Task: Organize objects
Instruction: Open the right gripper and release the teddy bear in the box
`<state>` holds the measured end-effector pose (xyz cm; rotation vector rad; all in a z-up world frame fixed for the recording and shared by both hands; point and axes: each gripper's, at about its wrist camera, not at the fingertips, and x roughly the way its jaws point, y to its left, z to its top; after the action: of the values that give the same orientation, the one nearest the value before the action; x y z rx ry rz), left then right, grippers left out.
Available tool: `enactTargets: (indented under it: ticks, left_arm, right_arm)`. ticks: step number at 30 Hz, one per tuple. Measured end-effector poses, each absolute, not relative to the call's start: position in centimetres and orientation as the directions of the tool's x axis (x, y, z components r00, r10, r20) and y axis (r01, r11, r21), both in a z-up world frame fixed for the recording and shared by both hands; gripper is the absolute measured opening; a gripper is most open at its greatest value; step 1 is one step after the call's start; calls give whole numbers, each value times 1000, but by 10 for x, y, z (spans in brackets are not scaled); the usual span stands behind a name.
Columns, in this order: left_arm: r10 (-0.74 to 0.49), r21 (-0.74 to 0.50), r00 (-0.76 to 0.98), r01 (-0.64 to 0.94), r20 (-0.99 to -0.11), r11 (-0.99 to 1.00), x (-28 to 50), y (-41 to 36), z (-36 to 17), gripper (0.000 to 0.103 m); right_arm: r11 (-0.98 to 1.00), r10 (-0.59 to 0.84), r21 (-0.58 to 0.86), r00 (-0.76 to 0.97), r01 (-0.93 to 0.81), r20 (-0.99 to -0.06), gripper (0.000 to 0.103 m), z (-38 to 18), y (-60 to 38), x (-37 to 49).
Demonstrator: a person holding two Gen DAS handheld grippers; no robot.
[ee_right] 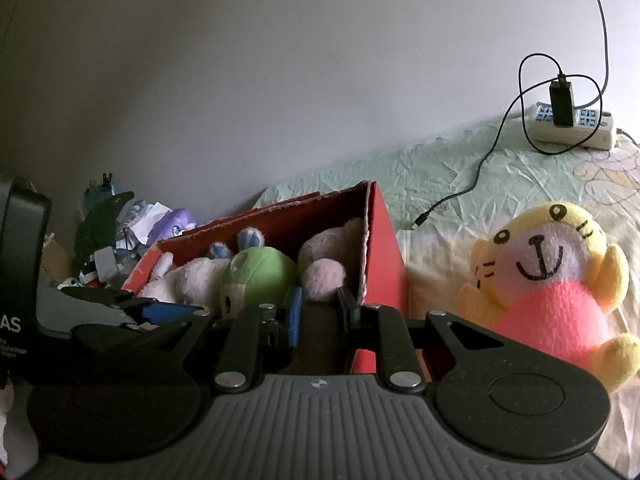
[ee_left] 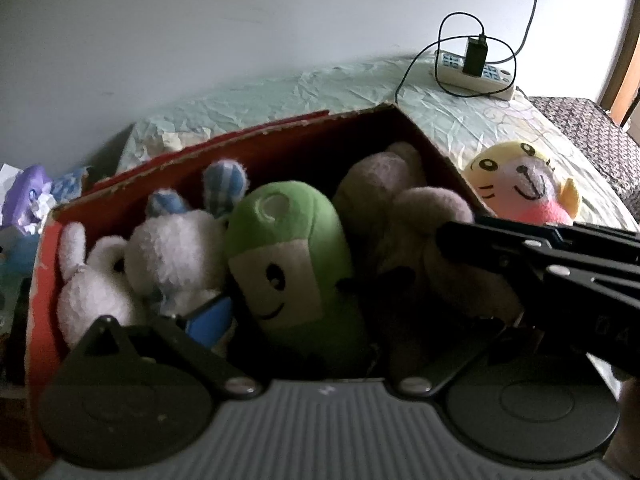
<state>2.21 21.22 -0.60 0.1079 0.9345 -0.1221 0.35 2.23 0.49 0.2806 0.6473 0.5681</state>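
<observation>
Fuzzy plush toys [ee_left: 288,256] in cardboard box [ee_left: 248,140]

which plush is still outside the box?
The yellow cat plush, lying on the bed right of the red box; the white, green and brown ones sit inside.

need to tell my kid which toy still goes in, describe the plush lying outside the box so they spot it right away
Find the red cardboard box on the pale green bedsheet. Beside its outer wall lies the yellow plush, face up. Unlike the toys inside, it has a pink belly and a drawn smile.

Fuzzy plush toys [ee_left: 288,256], seemingly matt cardboard box [ee_right: 382,240].
</observation>
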Motion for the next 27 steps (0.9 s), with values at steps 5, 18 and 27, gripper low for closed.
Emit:
enactTargets:
  ticks: [5, 18, 27]
  left_arm:
    - [-39, 44, 590, 125, -806, 991, 19, 215, -4, 100]
    - [34, 73, 601, 41, -798, 997, 3, 215, 6, 100]
    - [74, 83, 602, -14, -795, 996, -12, 205, 13, 100]
  right_arm:
    - [809, 583, 421, 657, -411, -478, 23, 8, 20, -1]
    - [768, 635, 448, 636, -457, -439, 23, 17, 12, -13]
    - [739, 669, 474, 610, -479, -425, 23, 20, -4, -18]
